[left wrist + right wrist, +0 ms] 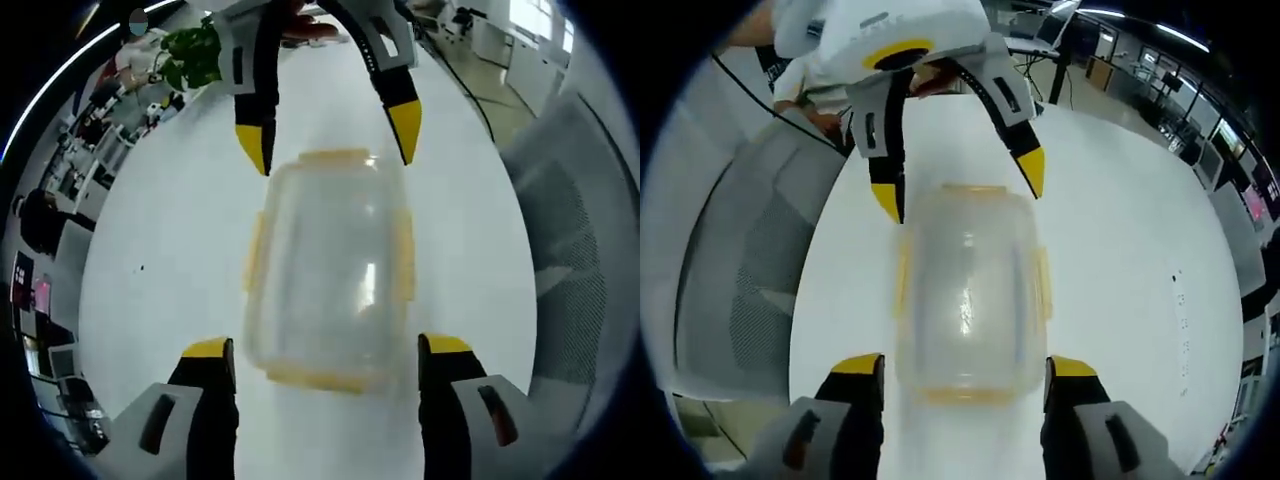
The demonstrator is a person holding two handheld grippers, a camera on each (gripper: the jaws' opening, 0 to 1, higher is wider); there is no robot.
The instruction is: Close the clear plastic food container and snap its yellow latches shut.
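Observation:
A clear plastic food container (330, 270) with its lid on lies on the white table (170, 250), with yellow latches along all its sides. My left gripper (326, 347) is open, its yellow-tipped jaws straddling the near end of the container. Facing it from the far end, my right gripper (330, 135) is open too, its tips just beyond the container's far corners. In the right gripper view the container (968, 290) sits between the right gripper (964, 366) near its end and the left gripper (958, 185) opposite. Whether the latches are snapped down I cannot tell.
A grey mesh chair (580, 250) stands beside the table's edge, and it is also in the right gripper view (750, 280). A green plant (195, 55) sits at the table's far corner. Office desks and screens lie beyond the table (1120, 250).

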